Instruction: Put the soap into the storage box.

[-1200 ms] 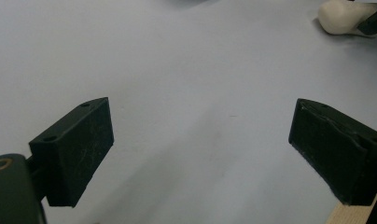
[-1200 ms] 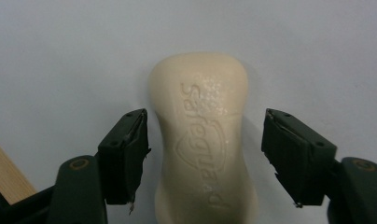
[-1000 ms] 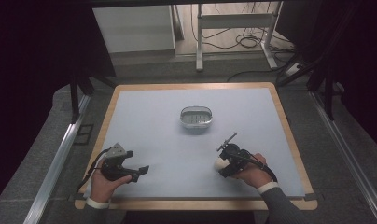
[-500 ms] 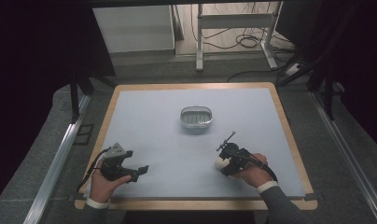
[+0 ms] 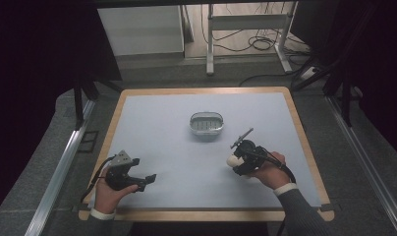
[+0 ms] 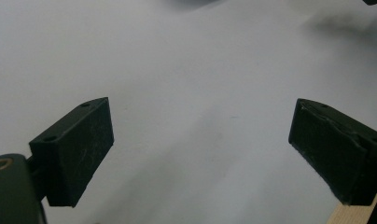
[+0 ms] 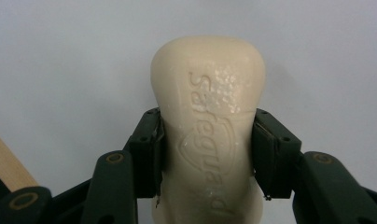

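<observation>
Presently, the right gripper (image 7: pixel 207 154) has its two black jaws pressed against the narrow sides of a cream-coloured bar of soap (image 7: pixel 209 116), gripping it at about mid-length. In the right gripper view the bar's rounded end projects beyond the jaw tips, and raised lettering reading "Safeguard" runs along its upper face, with a patch of wet-looking sheen near the top. Pale table surface lies behind it, and a strip of wooden edging shows at the lower left corner.

From the high view, the right gripper (image 5: pixel 234 158) is held by the person's right hand (image 5: pixel 268 169) over the right half of the table, the soap (image 5: pixel 232 160) visible as a pale lump at its front. A dark sleeve covers the forearm.

The left gripper (image 6: pixel 201 154) has its jaws spread wide apart with nothing between them; bare table surface lies between and beyond them. In the high view the left gripper (image 5: pixel 148 179) sits low over the near left part of the table, held by the left hand (image 5: pixel 109 192), with a grey plate on top.

A small oval metal soap dish (image 5: pixel 206 124) stands near the table's centre, well apart from both grippers. The table (image 5: pixel 186 98) has a light blue-grey top framed by a wooden border.
</observation>
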Demonstrator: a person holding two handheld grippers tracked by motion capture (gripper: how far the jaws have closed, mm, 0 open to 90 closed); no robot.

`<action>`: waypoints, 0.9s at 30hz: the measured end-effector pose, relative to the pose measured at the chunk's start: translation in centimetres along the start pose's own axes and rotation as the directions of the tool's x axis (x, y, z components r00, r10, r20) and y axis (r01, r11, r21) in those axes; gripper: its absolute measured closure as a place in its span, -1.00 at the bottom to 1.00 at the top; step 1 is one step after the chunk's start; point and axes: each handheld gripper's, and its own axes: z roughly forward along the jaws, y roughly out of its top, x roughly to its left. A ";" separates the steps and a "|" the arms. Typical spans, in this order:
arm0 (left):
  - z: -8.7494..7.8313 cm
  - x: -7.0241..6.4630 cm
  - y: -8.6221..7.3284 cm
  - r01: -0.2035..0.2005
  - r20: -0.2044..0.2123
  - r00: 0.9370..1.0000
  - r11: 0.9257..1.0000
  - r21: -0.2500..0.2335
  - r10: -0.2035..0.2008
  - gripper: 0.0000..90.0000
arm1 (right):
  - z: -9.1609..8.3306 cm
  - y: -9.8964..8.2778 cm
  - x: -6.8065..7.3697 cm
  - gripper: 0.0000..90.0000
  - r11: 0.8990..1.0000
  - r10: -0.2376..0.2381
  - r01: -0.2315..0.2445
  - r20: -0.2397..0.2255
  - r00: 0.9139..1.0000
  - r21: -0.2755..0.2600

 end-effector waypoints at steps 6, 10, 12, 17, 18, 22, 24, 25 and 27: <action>0.1 0.0 0.0 0.000 -0.001 1.000 1.000 0.001 0.000 -0.84 | -0.3 0.3 -0.1 0.11 1.000 -0.005 0.005 0.006 1.000 -0.005; 0.1 -0.1 0.0 0.002 0.000 1.000 1.000 0.002 -0.002 -0.84 | -0.6 0.7 -0.2 0.11 1.000 -0.008 0.008 0.005 1.000 -0.011; 0.1 -0.1 0.0 0.004 0.001 1.000 1.000 -0.001 -0.004 -0.84 | -0.7 0.9 -0.3 0.11 1.000 -0.013 0.013 0.007 1.000 -0.015; 0.1 -0.1 0.0 0.005 0.000 1.000 1.000 0.000 -0.005 -0.84 | -0.8 1.3 -0.6 0.11 1.000 -0.017 0.017 0.011 1.000 -0.017; 0.1 -0.1 0.0 0.003 0.000 1.000 1.000 0.002 -0.003 -0.84 | -0.8 1.4 -0.7 0.11 1.000 -0.020 0.020 0.011 1.000 -0.019; 0.2 -0.1 0.0 0.003 0.002 1.000 1.000 0.003 -0.003 -0.84 | -0.8 2.0 -0.8 0.11 0.999 -0.029 0.029 0.008 1.000 -0.013; 0.1 -0.1 0.0 0.005 0.002 1.000 1.000 0.000 -0.005 -0.84 | -0.8 2.3 -0.9 0.11 0.999 -0.037 0.037 0.011 0.999 -0.015; 0.1 -0.1 0.0 0.005 0.001 1.000 1.000 0.000 -0.005 -0.84 | -0.9 2.5 -0.9 0.11 0.999 -0.037 0.038 0.012 0.999 -0.016; 0.1 -0.1 0.0 0.005 0.001 1.000 1.000 0.000 -0.005 -0.84 | -0.9 2.9 -1.0 0.11 0.999 -0.042 0.042 0.012 0.999 -0.021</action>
